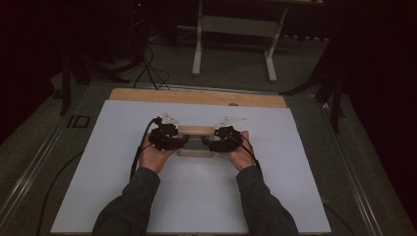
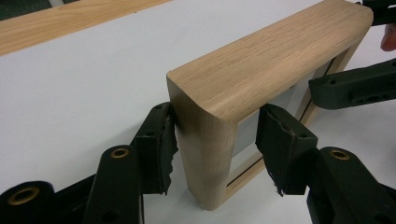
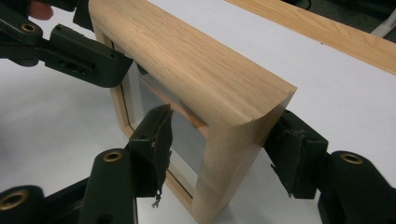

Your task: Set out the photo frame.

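Thing in hand: a wooden frame (image 1: 195, 140), light oak with a pane set in it, standing upright on edge on the white worktop (image 1: 123, 196), near the middle and a little toward the far side.
Long axis: the frame's top rail runs left to right across the worktop, so its two short uprights face the two hands, one end each.
Left gripper (image 2: 215, 147): it straddles the frame's left upright, one jaw on the outer face, the other on the pane side. The outer pad (image 2: 161, 140) looks to be just touching the wood; the inner pad (image 2: 275, 140) stands a little off it. I read this as jaws apart around the post, not yet clamped.
Right gripper (image 3: 226, 149): it does the same at the right upright, one pad (image 3: 156, 140) in front of the pane, the other behind the post. A gap shows on the pane side, so apart too.
Nearer hand: neither; both sit at equal reach, mirrored at the ends.
Coming move, as I judge it: closing both pairs of jaws squarely on the uprights, then lifting level along that left-right axis.
Farther out: a bare wooden strip (image 1: 196, 97) along the worktop's far edge.
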The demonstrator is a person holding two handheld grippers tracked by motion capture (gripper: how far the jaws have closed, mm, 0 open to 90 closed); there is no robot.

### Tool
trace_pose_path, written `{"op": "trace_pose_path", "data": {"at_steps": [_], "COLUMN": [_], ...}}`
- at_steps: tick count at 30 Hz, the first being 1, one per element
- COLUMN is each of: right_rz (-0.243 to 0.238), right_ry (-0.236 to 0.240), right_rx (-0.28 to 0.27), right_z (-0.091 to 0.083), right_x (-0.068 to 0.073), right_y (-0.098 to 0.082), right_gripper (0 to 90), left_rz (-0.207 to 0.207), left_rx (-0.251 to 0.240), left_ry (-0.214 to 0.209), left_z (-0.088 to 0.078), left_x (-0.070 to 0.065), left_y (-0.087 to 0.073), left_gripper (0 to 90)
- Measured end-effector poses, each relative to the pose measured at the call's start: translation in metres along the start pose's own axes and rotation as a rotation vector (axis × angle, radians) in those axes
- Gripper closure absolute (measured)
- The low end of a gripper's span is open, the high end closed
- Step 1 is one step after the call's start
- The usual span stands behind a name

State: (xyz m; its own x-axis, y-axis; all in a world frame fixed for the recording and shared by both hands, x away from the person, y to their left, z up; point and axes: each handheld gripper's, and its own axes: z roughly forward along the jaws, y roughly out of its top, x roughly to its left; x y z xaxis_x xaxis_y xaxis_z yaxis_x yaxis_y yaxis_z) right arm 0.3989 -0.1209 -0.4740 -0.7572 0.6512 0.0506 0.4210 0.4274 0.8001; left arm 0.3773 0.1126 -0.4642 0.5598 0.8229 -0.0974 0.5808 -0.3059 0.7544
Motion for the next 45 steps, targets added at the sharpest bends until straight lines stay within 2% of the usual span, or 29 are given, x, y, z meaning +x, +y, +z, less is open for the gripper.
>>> {"op": "trace_pose_path", "data": {"at_steps": [6,18,38,45], "right_rz": [0.025,0.029,0.051,0.047], "right_ry": [0.007,0.005,-0.011,-0.014], "right_rx": [-0.005,-0.005,-0.004,0.0], "right_z": [0.001,0.0,-0.003,-0.006], "right_x": [-0.005,-0.007,-0.013,-0.015], "right_y": [0.001,0.002,-0.001,-0.005], "right_gripper": [43.9,42.8,39.4,40.0], "left_rz": [-0.027,-0.06,-0.085,-0.081], "left_rx": [-0.005,-0.016,0.001,0.002], "left_ry": [0.002,-0.005,-0.004,-0.003], "left_z": [0.002,0.004,0.007,0.004], "left_x": [0.0,0.003,0.009,0.009], "left_y": [0.0,0.0,-0.001,-0.002], "left_gripper": [47.2,45.7,41.6,41.1]}}
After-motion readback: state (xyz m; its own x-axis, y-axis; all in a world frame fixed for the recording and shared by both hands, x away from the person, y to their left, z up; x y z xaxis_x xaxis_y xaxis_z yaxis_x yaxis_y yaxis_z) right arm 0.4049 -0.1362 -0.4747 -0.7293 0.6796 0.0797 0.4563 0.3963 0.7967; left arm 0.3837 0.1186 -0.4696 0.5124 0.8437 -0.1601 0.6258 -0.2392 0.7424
